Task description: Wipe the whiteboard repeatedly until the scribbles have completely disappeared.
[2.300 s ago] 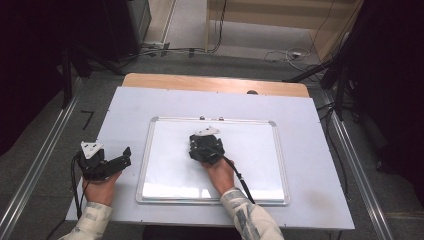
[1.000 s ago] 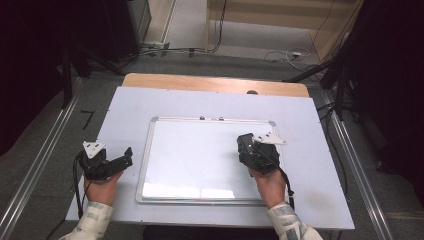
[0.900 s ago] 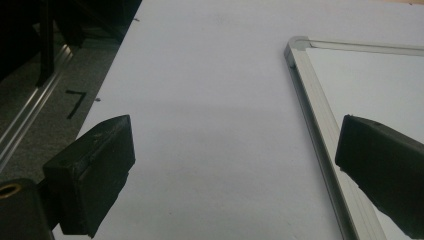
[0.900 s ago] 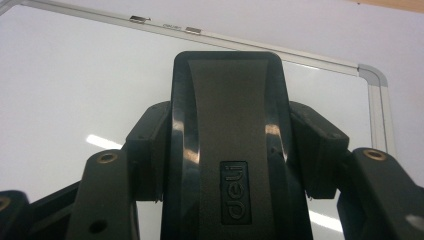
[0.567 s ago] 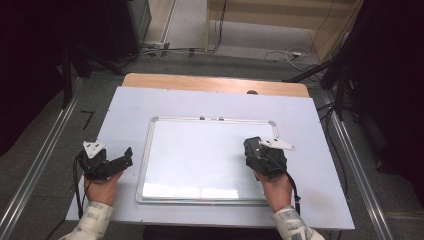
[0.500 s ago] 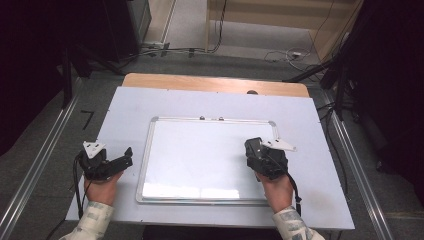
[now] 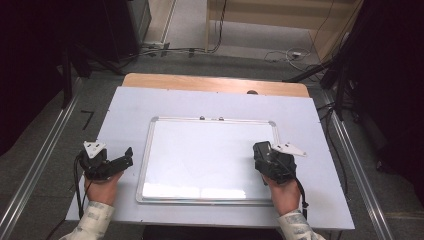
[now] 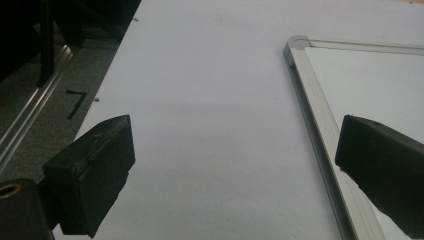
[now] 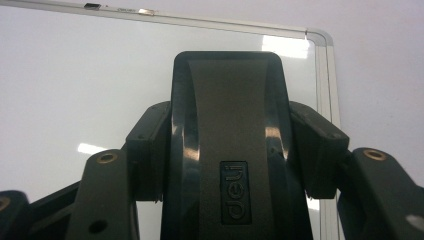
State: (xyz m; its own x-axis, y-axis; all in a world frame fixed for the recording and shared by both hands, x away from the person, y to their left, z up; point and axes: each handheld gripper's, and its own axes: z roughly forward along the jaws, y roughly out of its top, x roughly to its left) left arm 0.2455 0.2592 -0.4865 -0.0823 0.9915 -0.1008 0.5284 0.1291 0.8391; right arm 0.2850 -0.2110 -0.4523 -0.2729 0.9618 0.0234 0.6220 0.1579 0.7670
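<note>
Two grippers sit at the near part of the pale table (image 7: 210, 102). On the left, the left gripper (image 7: 125, 159) rests on the table just beside the whiteboard's left edge, its jaws spread wide with nothing between them; in the left gripper view both jaws are cut off at the picture's bottom. In the middle lies the whiteboard (image 7: 200, 155), white and shiny with a thin silver frame and rounded corners. On the right, the right gripper (image 7: 262, 151) pinches a black eraser (image 9: 230, 145) by its sides, over the board near its right edge. The eraser's underside is hidden, so whether it touches the board is hard to tell. It is dark, smooth and curved, with small raised letters.
</note>
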